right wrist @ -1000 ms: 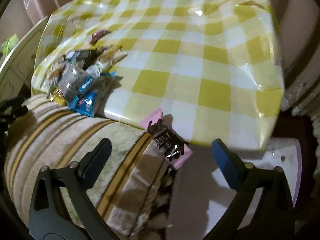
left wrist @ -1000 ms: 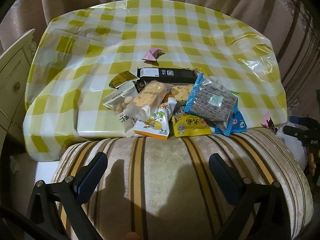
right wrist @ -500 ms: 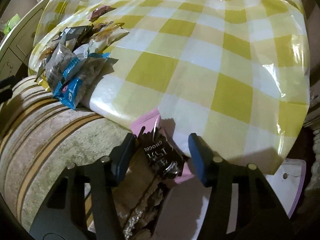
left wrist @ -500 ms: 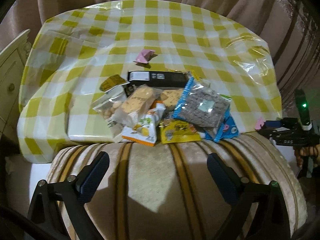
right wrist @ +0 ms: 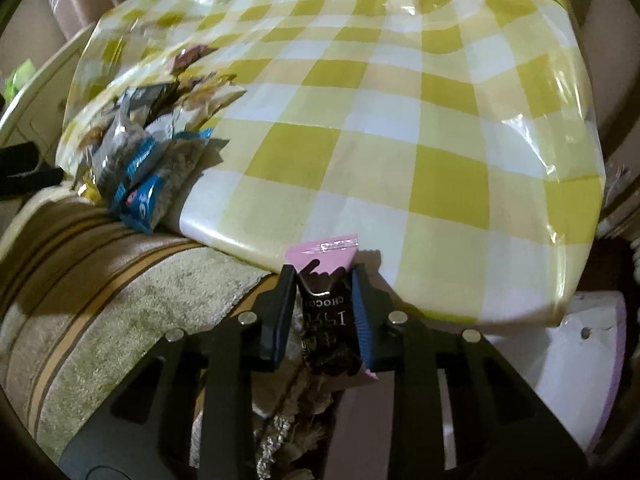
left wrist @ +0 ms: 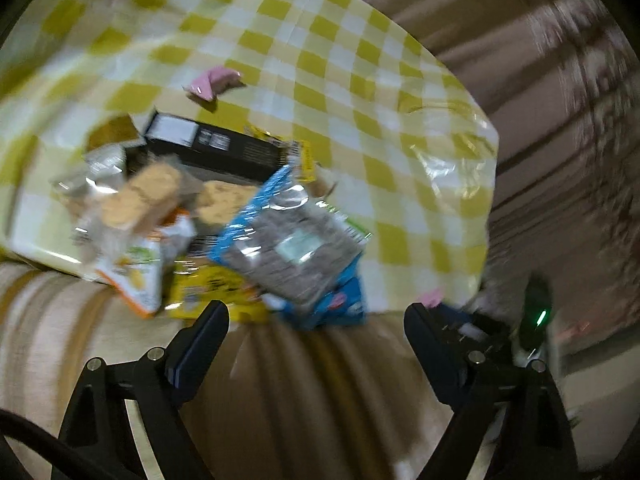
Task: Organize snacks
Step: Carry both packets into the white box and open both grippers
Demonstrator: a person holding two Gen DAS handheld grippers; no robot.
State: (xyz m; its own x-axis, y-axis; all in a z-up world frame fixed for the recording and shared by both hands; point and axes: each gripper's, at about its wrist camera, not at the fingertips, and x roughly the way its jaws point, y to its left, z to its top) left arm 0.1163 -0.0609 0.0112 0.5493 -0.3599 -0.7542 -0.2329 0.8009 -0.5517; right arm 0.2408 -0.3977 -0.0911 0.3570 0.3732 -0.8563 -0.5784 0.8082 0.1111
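Note:
A pile of snack packets (left wrist: 224, 216) lies at the near edge of the yellow checked table (left wrist: 360, 80). A clear blue-edged packet (left wrist: 288, 252) lies on top, with a black box (left wrist: 216, 148) behind it. A small pink packet (left wrist: 212, 84) lies alone farther back. My left gripper (left wrist: 316, 312) hovers over the striped cushion (left wrist: 80, 320) just before the pile, its jaws wide but closing, with nothing between them. My right gripper (right wrist: 323, 270) is closing on a pink chocolate packet (right wrist: 322, 252) at the table's edge, and its pads press the packet's sides.
The striped cushion (right wrist: 100, 280) butts against the table's near side. A white piece of furniture (right wrist: 580, 340) stands low at the right and a pale cabinet (right wrist: 32, 92) at the far left. Curtains (left wrist: 540, 80) hang behind the table. The snack pile (right wrist: 148, 152) lies left of my right gripper.
My right gripper dropped toward the pink chocolate packet and its jaws came together on it. My left gripper swung and rolled, moving closer to the snack pile, jaws slightly narrower.

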